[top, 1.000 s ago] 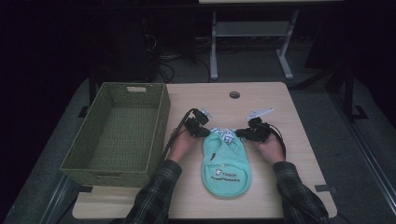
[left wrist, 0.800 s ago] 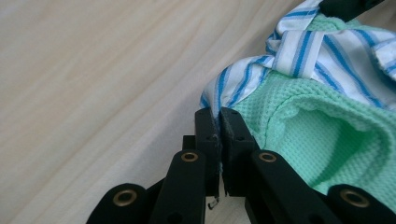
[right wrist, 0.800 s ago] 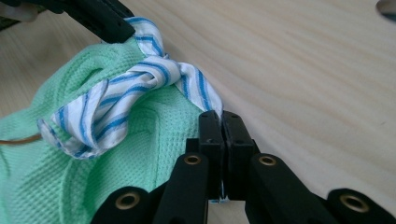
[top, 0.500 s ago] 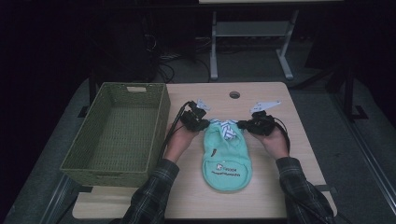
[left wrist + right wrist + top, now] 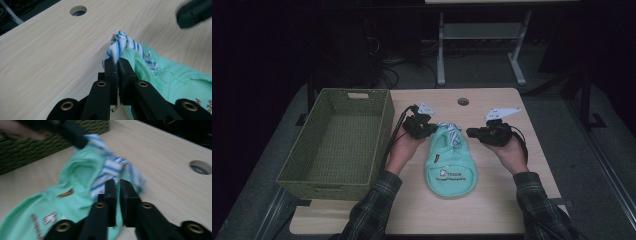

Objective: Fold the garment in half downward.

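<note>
Mint-green waffle-knit garment (image 5: 451,167) with blue-and-white striped trim (image 5: 452,134) and a small printed logo: lies lengthwise at the middle of the pale wooden tabletop (image 5: 492,205), its far end pinched from both sides and raised off the wood, its near, rounded end flat on the surface.

Left tool (image 5: 430,131): black, two-jawed, held in the left hand (image 5: 401,150) with the palm turned up beneath it and the forearm in a plaid sleeve (image 5: 372,210) reaching in from the near edge. Jaws closed tight on the striped trim at the garment's left corner, as the left gripper view shows (image 5: 117,65).

Right tool (image 5: 470,132): same make, cradled in the right hand (image 5: 511,152), pointing inward toward the other. Jaws clamped on the striped edge at the opposite corner (image 5: 117,185).

Olive-green woven rectangular basket (image 5: 292,170): stands at the tabletop's left side, just beside the left forearm.

Round cable hole (image 5: 463,101): in the tabletop beyond the garment.
</note>
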Demonstrator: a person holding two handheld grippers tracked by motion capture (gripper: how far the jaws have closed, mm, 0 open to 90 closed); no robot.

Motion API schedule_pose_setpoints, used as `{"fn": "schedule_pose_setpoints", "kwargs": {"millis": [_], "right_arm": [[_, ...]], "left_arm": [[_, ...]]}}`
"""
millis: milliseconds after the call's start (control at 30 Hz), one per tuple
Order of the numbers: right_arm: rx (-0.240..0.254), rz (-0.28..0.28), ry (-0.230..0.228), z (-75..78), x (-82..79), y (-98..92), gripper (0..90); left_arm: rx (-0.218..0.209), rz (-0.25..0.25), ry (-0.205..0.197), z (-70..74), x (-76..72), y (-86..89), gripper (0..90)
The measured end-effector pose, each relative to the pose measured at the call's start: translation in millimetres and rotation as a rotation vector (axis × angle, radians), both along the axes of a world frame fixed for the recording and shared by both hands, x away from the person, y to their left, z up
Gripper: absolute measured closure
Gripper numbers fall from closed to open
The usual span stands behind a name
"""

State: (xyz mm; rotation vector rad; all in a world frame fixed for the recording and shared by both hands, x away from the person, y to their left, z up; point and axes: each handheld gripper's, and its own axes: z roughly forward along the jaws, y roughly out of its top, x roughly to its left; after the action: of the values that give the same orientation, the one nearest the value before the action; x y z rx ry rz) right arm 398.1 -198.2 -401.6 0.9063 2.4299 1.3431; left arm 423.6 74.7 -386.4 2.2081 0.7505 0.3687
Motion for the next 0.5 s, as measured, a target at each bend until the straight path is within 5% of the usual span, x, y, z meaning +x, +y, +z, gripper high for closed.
{"fn": "schedule_pose_setpoints", "kwargs": {"millis": [300,500], "right_arm": [[-0.037,0.111,0.085,-34.1,-13.4,37.8,89.9],[-0.09,0.12,0.13,-55.1,-14.1,51.6,90.0]], "left_arm": [[-0.004,-0.005,-0.011,1.1,1.3,0.7,86.8],[-0.018,-0.003,-0.015,3.9,-0.6,2.1,86.8]]}}
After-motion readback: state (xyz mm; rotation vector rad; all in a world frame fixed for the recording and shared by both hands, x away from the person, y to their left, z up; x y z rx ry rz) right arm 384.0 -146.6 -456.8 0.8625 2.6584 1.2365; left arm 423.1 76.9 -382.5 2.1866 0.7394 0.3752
